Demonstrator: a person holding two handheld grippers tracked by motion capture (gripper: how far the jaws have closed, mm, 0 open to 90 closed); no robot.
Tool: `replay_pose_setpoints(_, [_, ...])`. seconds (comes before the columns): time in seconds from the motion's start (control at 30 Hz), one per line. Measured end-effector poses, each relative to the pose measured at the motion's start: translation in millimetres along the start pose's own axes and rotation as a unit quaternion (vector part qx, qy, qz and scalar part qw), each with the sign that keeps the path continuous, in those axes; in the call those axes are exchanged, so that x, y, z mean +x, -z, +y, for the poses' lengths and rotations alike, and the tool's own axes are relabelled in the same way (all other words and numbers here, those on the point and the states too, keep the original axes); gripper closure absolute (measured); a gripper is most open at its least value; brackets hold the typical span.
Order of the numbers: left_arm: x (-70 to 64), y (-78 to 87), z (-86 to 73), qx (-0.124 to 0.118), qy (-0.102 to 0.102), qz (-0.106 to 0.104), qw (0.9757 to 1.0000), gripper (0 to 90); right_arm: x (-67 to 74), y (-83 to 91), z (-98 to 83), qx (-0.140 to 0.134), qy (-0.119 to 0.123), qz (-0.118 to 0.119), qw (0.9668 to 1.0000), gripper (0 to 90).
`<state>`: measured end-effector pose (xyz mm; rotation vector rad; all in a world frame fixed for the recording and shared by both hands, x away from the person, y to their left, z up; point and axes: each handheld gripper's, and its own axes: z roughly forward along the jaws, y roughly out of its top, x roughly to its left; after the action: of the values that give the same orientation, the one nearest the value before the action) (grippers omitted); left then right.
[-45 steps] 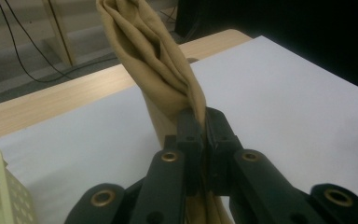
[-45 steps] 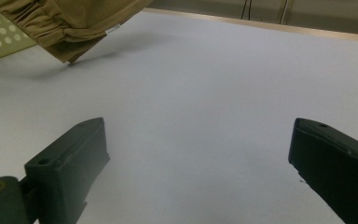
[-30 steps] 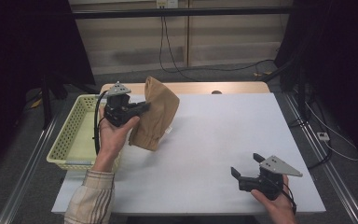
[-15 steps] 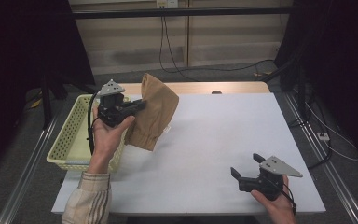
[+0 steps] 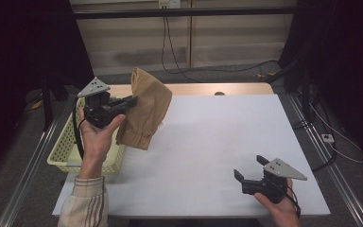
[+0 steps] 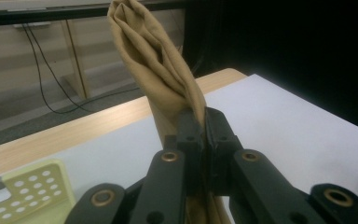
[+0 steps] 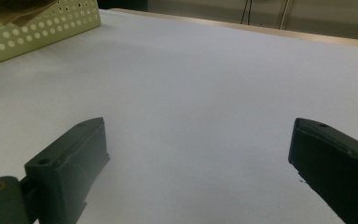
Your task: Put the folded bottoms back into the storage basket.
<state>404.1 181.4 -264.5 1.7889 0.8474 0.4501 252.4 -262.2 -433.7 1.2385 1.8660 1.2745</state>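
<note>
While clamped on tan cloth (image 5: 145, 109): left gripper (image 5: 131, 100) | right gripper (image 5: 248, 168): jaws apart; above table (image 5: 208, 142)

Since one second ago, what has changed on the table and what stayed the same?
The left gripper, shut on the tan cloth throughout, lifted it and carried it left, toward the yellow basket; the cloth now hangs clear of the white table. The right gripper stayed open and resting at the near right.
</note>
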Motion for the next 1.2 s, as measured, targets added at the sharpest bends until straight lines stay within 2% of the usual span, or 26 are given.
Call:
replay_pose_setpoints(0.03, [0.5,0.9,0.3,-0.002,0.003,0.002,1.0000,86.5,-0.1,0.0,0.1,0.000,0.001,0.000,1.0000,4.5])
replay_pose_setpoints(0.23, [-0.7,9.5,4.1,0.007,-0.015,0.017,0.9997,86.6,0.7,0.0,0.1,-0.001,0.000,0.001,1.0000,4.5])
replay_pose_setpoints(0.63, [7.0,26.0,3.5,-0.010,-0.010,0.023,0.9996,86.6,0.7,-0.2,0.0,0.000,0.002,0.001,1.0000,4.5])
replay_pose_setpoints(0.8, [8.1,33.5,5.4,-0.018,-0.015,0.026,0.9994,86.6,0.4,0.1,0.0,0.000,0.000,-0.001,1.0000,4.5])
replay_pose_setpoints(1.0, [11.3,36.8,7.8,-0.013,-0.019,0.034,0.9992,86.6,0.6,-0.3,-0.1,0.000,0.002,0.000,1.0000,4.5])
replay_pose_setpoints(1.2, [13.0,43.6,6.3,-0.019,-0.021,0.038,0.9989,86.6,0.4,-0.2,-0.1,0.001,0.001,-0.002,1.0000,4.5])
